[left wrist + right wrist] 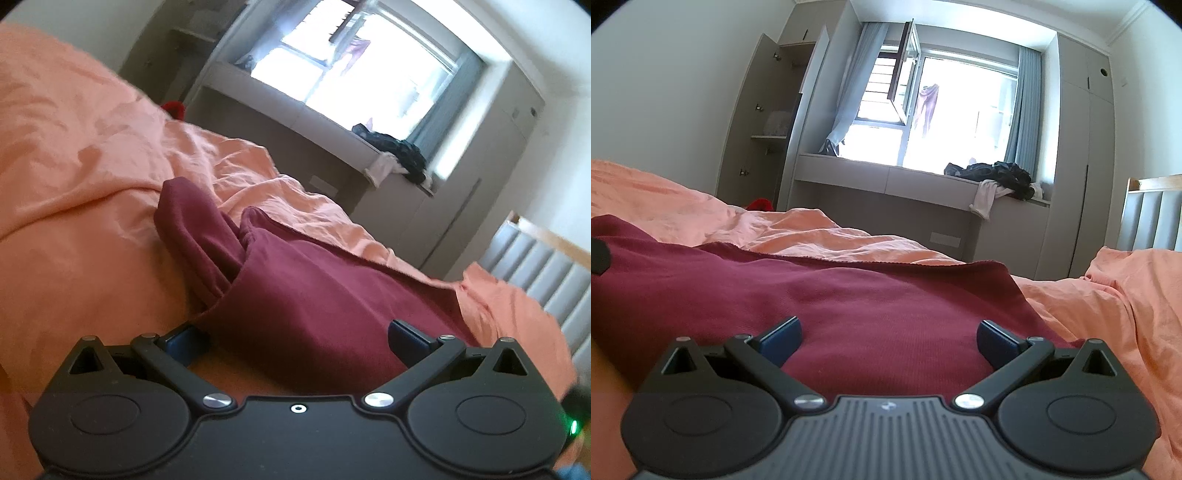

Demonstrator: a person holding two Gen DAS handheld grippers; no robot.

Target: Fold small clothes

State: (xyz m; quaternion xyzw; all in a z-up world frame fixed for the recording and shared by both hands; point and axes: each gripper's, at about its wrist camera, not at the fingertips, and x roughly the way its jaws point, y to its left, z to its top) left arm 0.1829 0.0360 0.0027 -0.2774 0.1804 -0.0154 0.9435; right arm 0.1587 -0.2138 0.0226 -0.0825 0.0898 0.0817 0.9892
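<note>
A dark red garment [314,295] lies on the orange bedsheet [74,184]. In the left wrist view its near part is spread flat, and a folded or bunched part [195,229] sticks up at its far left. My left gripper [295,336] is open, low over the garment's near edge, holding nothing. In the right wrist view the same garment [831,295] lies flat and wide on the sheet [1126,314]. My right gripper [888,338] is open just above the cloth, empty. A dark shape at the left edge [598,256] may be the other gripper.
A grey window bench [905,181] with a pile of dark and white clothes [997,177] stands beyond the bed. An open wardrobe [768,122] is at the left, a padded headboard [1152,214] at the right. A red object [761,204] shows behind the bed.
</note>
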